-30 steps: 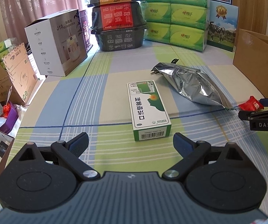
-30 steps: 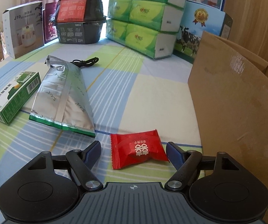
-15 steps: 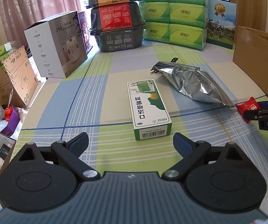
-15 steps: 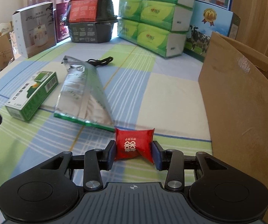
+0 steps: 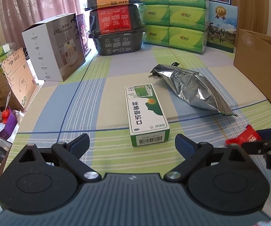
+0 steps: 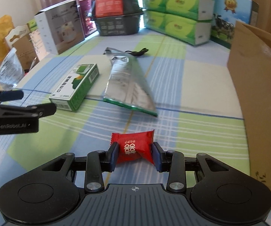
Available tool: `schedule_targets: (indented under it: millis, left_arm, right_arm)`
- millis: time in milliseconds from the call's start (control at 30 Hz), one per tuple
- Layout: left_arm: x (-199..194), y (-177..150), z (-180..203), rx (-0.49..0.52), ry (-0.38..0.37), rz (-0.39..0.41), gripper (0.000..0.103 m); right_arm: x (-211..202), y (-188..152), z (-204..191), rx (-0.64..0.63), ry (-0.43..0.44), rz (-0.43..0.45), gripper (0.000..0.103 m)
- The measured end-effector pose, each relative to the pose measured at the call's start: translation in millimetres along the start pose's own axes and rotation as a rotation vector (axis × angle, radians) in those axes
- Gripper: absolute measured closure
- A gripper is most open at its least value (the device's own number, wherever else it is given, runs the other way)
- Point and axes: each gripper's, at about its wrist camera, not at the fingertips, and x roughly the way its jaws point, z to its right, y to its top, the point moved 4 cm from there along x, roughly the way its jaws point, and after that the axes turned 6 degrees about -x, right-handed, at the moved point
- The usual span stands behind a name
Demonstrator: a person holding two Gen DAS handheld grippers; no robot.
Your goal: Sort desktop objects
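Right gripper [image 6: 135, 155] pinches red candy packet [image 6: 133, 146] between both pads, above checked tablecloth [image 6: 192, 131]. Left gripper [image 5: 132, 145] spread wide, empty, aimed at green-white medicine box [image 5: 146, 113] lying flat just ahead. Silver foil bag [image 5: 190, 88] beyond box, black cable [image 6: 137, 51] behind it. Cardboard box [image 6: 258, 94] at right.

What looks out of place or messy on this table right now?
Little does. The silver foil bag is crumpled and lies askew across a black cable, which pokes out from beneath its far end. The green and white box lies flat and intact. Nothing is spilled.
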Motion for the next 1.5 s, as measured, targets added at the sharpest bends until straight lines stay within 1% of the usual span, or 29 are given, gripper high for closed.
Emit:
schedule_targets:
  millis: [67, 133, 200, 233, 267, 333, 400, 433, 467, 500, 533, 567, 667, 767, 933, 1033, 1167, 1300, 1333, 1400, 1433, 1467, 1500]
  left_arm:
    - [5.7, 2.3, -0.1, -0.007, 0.005, 0.005, 0.008]
    - [12.6, 5.5, -0.8, -0.036, -0.002, 0.003, 0.008]
    - [19.2, 8.6, 0.7, -0.06, -0.018, 0.001, 0.008]
    - [22.2, 10.1, 2.9, -0.064, -0.027, 0.001, 0.008]
    - [24.8, 11.4, 5.7, -0.058, -0.03, 0.003, 0.008]
    - [29.6, 13.4, 12.3, -0.026, -0.021, 0.011, 0.008]
    - [35.8, 14.2, 16.4, -0.006, -0.009, 0.01, 0.013]
    - [40.4, 14.1, 17.8, -0.003, -0.003, -0.002, 0.021]
    - [43.8, 14.0, 18.6, -0.002, 0.0, -0.012, 0.033]
    - [46.5, 13.7, 19.2, -0.001, 0.005, -0.02, 0.038]
    - [48.0, 13.4, 20.0, 0.003, 0.01, -0.026, 0.046]
    - [48.3, 12.5, 20.9, 0.009, 0.012, -0.032, 0.051]
    - [44.3, 10.4, 22.4, 0.022, 0.017, -0.037, 0.051]
    - [35.1, 4.7, 22.9, 0.014, 0.015, -0.055, 0.051]
    - [5.6, -16.3, 30.0, 0.042, 0.006, -0.101, 0.051]
    - [-19.4, -29.4, 31.3, 0.041, -0.019, -0.115, 0.052]
    - [-56.3, -49.2, 32.3, 0.052, -0.04, -0.128, 0.052]
    - [-84.4, -74.1, 35.2, 0.071, -0.049, -0.149, 0.051]
    - [-89.2, -79.7, 36.0, 0.075, -0.055, -0.158, 0.051]
    - [-97.5, -85.5, 37.7, 0.096, -0.055, -0.153, 0.048]
    - [-101.6, -86.4, 37.7, 0.11, -0.044, -0.139, 0.042]
    - [-104.7, -85.8, 37.7, 0.12, -0.036, -0.122, 0.037]
    - [-106.1, -83.1, 37.7, 0.127, -0.03, -0.107, 0.036]
  right_arm:
    - [3.5, -0.6, -1.3, -0.005, 0.0, 0.004, 0.067]
    - [5.1, 0.2, -2.9, -0.022, -0.001, 0.01, 0.067]
    - [7.6, -0.5, -1.8, -0.025, 0.004, 0.01, 0.064]
    - [9.3, -1.2, -0.6, -0.021, 0.01, 0.005, 0.061]
    - [11.2, -2.0, 0.7, -0.019, 0.014, -0.002, 0.058]
    - [12.9, -3.0, 2.7, -0.028, 0.014, -0.002, 0.056]
    - [13.3, -3.1, 3.8, -0.039, 0.01, -0.001, 0.056]
    - [13.4, -3.1, 4.5, -0.035, 0.012, 0.002, 0.056]
    - [13.4, -2.9, 4.8, -0.034, 0.012, 0.002, 0.056]
    - [13.5, -2.6, 5.0, -0.034, 0.011, 0.002, 0.056]
    - [13.5, -2.4, 5.4, -0.032, 0.011, 0.002, 0.056]
    - [13.6, -2.1, 5.3, -0.034, 0.011, 0.001, 0.056]
    - [14.5, -0.5, 6.0, -0.037, 0.011, -0.003, 0.057]
    - [13.8, -0.4, 4.6, -0.045, 0.013, -0.004, 0.063]
    - [4.8, -7.2, 2.7, -0.026, 0.044, -0.026, 0.065]
    - [-7.4, -12.0, 0.9, -0.002, 0.066, -0.042, 0.067]
    - [-33.4, -19.9, -5.3, 0.036, 0.083, -0.035, 0.067]
    - [-58.0, -41.6, -12.8, 0.055, 0.096, -0.052, 0.067]
    - [-61.9, -46.5, -14.2, 0.049, 0.092, -0.055, 0.065]
    - [-68.0, -53.0, -15.1, 0.02, 0.062, -0.05, 0.054]
    - [-70.4, -54.9, -15.8, -0.004, 0.035, -0.038, 0.04]
    - [-72.2, -55.1, -16.3, -0.027, 0.015, -0.02, 0.03]
    - [-73.0, -54.1, -16.6, -0.046, 0.005, 0.001, 0.029]
